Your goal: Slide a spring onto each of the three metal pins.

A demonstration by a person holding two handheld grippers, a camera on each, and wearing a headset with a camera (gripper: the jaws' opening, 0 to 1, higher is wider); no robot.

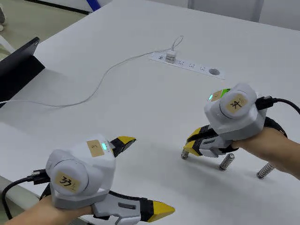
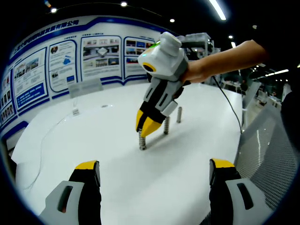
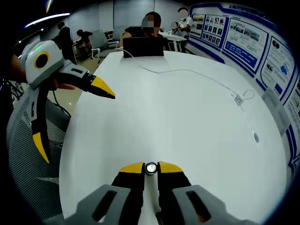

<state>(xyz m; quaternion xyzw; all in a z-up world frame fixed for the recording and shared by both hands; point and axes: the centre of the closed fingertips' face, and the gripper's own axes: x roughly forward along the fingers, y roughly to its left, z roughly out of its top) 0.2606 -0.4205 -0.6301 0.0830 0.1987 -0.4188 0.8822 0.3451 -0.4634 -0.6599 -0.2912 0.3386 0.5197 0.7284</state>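
Three upright metal pins stand on the white table (image 1: 140, 108), each with a spring around it: the left pin (image 1: 185, 153), the middle pin (image 1: 226, 161) and the right pin (image 1: 265, 170). My right gripper (image 1: 192, 143) points down at the left pin, its jaws shut on that pin's top. The right gripper view has the pin's round silver end (image 3: 151, 168) pinched between my right gripper's (image 3: 151, 169) yellow tips. In the left gripper view the right gripper (image 2: 146, 125) sits just above that pin's spring (image 2: 141, 140). My left gripper (image 1: 145, 176) is open and holds nothing, well left of the pins.
A white power strip (image 1: 187, 64) with a plugged charger (image 1: 171, 56) lies at the back, and its cable (image 1: 103, 79) trails left. A dark tablet (image 1: 16, 65) stands at the left edge. People sit beyond the table's far end (image 3: 143, 44). The table edge is close behind the left gripper.
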